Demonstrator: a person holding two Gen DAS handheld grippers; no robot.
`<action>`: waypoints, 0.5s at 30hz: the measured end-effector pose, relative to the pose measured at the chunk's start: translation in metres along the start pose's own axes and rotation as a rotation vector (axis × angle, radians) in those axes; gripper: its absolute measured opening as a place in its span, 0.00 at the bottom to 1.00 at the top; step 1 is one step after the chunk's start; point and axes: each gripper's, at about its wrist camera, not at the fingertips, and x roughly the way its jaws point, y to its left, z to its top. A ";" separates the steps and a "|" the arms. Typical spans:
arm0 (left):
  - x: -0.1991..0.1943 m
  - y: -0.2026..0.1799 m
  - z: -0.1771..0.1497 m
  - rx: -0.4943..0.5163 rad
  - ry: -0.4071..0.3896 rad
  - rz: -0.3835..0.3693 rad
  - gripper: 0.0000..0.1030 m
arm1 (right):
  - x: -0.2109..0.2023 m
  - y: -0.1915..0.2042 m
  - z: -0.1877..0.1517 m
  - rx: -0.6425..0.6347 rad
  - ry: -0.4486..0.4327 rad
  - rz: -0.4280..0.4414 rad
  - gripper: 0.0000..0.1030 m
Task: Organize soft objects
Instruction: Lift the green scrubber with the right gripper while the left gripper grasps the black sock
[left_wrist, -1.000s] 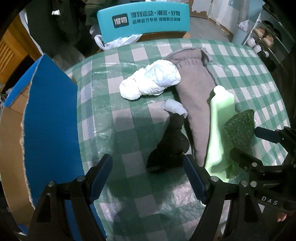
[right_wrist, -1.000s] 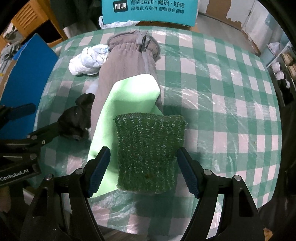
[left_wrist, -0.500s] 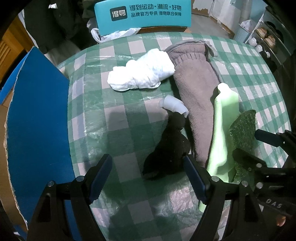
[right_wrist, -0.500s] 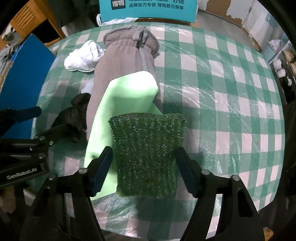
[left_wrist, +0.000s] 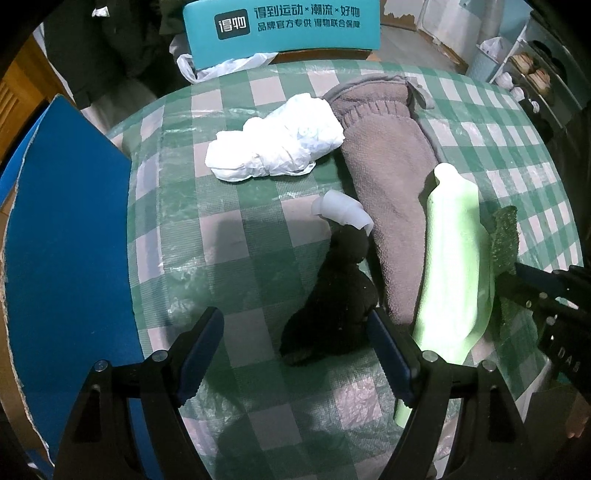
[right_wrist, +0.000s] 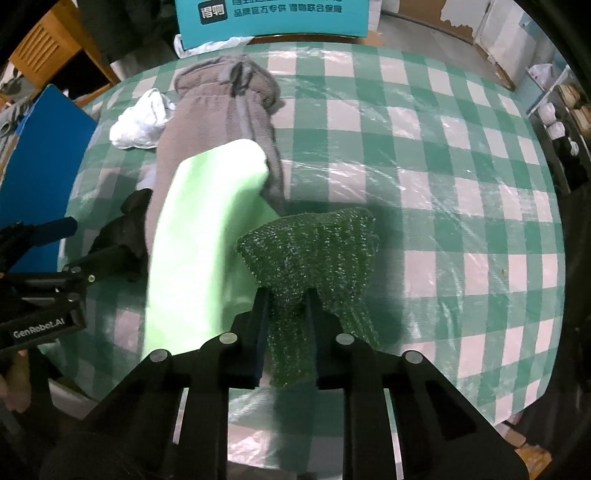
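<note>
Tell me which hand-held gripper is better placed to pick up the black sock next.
Left. The left hand-held gripper hangs open straddling the black sock, while the right hand-held gripper is closing, pads pinching the dark green cloth.

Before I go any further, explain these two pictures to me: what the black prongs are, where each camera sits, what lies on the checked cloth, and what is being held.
The black prongs are hand-held two-finger grippers, one in each of a person's hands. Each picture comes from a wide-angle camera mounted on a gripper, looking along its fingers. On the checked tablecloth lie a white crumpled bundle, a grey fleece garment, a light green cloth, a black soft item and a dark green scrubby cloth. The left gripper stands open around the black item, not gripping. The right gripper is closing, its jaws already pinching the scrubby cloth.
</note>
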 end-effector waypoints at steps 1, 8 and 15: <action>0.000 0.000 0.000 -0.001 0.001 -0.002 0.79 | 0.001 -0.003 0.000 0.008 0.002 -0.006 0.16; 0.001 0.008 -0.001 -0.006 0.006 -0.005 0.79 | 0.012 -0.031 -0.003 0.067 0.044 -0.035 0.16; 0.000 0.018 -0.006 -0.006 0.027 0.011 0.80 | 0.010 -0.046 -0.003 0.105 0.036 -0.039 0.29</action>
